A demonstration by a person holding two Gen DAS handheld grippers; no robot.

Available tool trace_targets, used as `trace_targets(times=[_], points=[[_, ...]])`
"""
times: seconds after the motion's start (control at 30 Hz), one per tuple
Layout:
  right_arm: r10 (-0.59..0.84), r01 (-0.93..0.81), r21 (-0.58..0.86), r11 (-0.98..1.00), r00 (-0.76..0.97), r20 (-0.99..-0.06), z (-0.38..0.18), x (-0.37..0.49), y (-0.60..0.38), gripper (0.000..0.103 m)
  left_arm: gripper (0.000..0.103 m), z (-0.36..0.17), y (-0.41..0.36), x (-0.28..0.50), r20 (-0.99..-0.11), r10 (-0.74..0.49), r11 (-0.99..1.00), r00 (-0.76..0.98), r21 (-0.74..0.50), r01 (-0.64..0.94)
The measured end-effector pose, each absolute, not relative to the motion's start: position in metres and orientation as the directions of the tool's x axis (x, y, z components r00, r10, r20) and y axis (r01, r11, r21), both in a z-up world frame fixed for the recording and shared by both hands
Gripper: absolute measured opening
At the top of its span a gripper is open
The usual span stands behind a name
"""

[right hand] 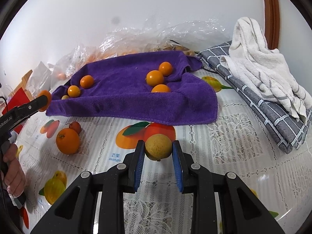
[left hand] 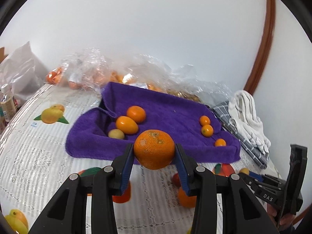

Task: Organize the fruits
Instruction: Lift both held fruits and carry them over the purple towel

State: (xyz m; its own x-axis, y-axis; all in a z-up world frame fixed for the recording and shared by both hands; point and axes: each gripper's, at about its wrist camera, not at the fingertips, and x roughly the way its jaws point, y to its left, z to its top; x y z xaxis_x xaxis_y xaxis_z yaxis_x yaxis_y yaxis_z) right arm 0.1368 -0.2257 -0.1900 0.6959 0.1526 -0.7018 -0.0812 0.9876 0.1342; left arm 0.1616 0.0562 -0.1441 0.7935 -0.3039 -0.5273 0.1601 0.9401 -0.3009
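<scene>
Left tongs clamped on a large orange, blue pads pressing its two sides at the widest part, fruit lifted off the surface just short of the near edge of the purple towel. Right tongs clamped the same way on a small yellowish fruit, dull and finely pitted, stem nub pointing down, also held above the surface and well short of the towel. Probably light, both; firm rind with some give, so moderate squeeze enough, hard squeeze likely to bruise. Round and smooth-skinned, hence prone to rolling once released; grip across the middle, not near the top or bottom, looks safest against slipping out. Orange skin pebbled, bright, with pale scuffs and a brownish scar near the top. On the towel: two mid-size oranges and a pale yellow fruit grouped at the left, three small oranges grouped at the right, seemingly sorted by kind or size. Raised towel folds likely to help stop rolling. Loose on the surface near the towel: one more orange with a small red fruit touching it. Clear plastic bags of more fruit behind the towel; folded grey checked cloth and white towel off to the right.
</scene>
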Motion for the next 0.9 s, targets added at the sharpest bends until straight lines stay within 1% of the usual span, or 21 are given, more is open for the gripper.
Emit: trace_targets(times=[0.13, 0.23, 0.33, 0.5, 0.67, 0.9], points=[[0.160, -0.078, 0.148, 0.986, 0.698, -0.698, -0.190, 0.136, -0.227, 0.028, 0.039, -0.141, 0.064, 0.161, -0.511, -0.267, 0.946, 0.817, -0.302, 0.120], [0.147, -0.081, 0.128, 0.989, 0.705, -0.693, -0.188, 0.134, -0.225, 0.028, 0.039, -0.141, 0.069, 0.161, -0.504, -0.262, 0.943, 0.823, -0.315, 0.108], [0.160, -0.089, 0.138, 0.986, 0.703, -0.693, -0.184, 0.133, -0.224, 0.028, 0.039, -0.140, 0.071, 0.160, -0.500, -0.249, 0.946, 0.830, -0.309, 0.098], [0.150, -0.099, 0.113, 0.989, 0.722, -0.676, -0.163, 0.134, -0.225, 0.028, 0.039, -0.139, 0.075, 0.160, -0.501, -0.221, 0.954, 0.836, -0.288, 0.080], [0.141, -0.086, 0.114, 0.990, 0.740, -0.657, -0.140, 0.143, -0.232, 0.028, 0.039, -0.135, 0.086, 0.160, -0.488, -0.202, 0.952, 0.849, -0.301, 0.053], [0.165, -0.108, 0.128, 0.986, 0.752, -0.638, -0.123, 0.167, -0.229, 0.028, 0.039, -0.128, 0.093, 0.173, -0.541, -0.206, 0.948, 0.815, -0.316, 0.030]])
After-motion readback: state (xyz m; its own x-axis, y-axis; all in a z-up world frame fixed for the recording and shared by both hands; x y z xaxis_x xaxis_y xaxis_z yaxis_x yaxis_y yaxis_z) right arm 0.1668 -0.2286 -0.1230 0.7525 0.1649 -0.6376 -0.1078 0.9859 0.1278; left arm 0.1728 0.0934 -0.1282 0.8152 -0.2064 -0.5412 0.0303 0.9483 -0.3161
